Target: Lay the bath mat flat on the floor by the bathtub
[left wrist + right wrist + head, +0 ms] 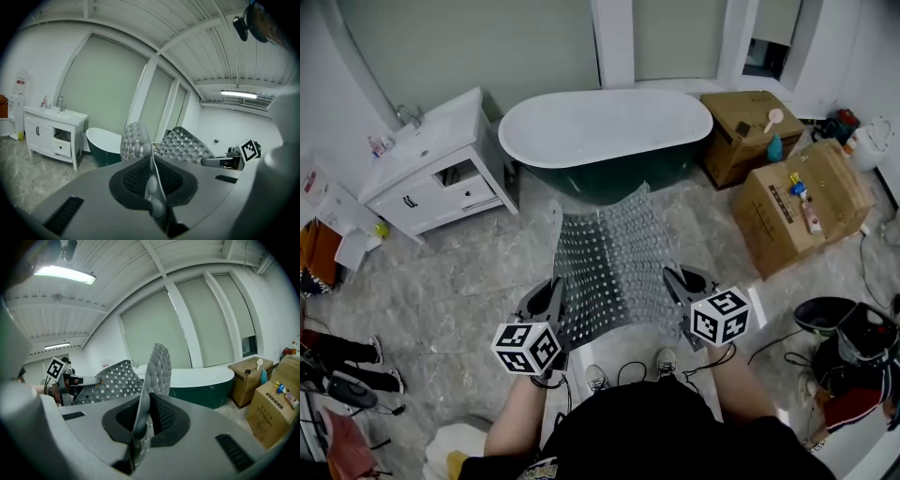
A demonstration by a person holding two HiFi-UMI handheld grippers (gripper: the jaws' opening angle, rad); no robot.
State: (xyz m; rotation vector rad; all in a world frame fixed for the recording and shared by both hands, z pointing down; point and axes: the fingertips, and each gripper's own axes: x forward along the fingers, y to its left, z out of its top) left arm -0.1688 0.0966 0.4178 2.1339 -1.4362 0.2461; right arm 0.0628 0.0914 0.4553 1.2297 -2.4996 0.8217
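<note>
A grey perforated bath mat [609, 262] hangs spread in the air between both grippers, its far edge curling up toward the white and dark green bathtub [605, 131]. My left gripper [551, 302] is shut on the mat's near left corner; in the left gripper view the mat [136, 140] rises on edge out of the pinched jaws. My right gripper [682, 284] is shut on the near right corner, and the right gripper view shows the mat [157, 366] standing up between its closed jaws. The marble floor [487, 272] lies below the mat, in front of the tub.
A white vanity with sink [431, 169] stands left of the tub. Cardboard boxes [802, 202] with bottles on top sit at the right. A dark bin and cables [834, 323] lie at the lower right. The person's shoes [628, 370] stand just under the mat's near edge.
</note>
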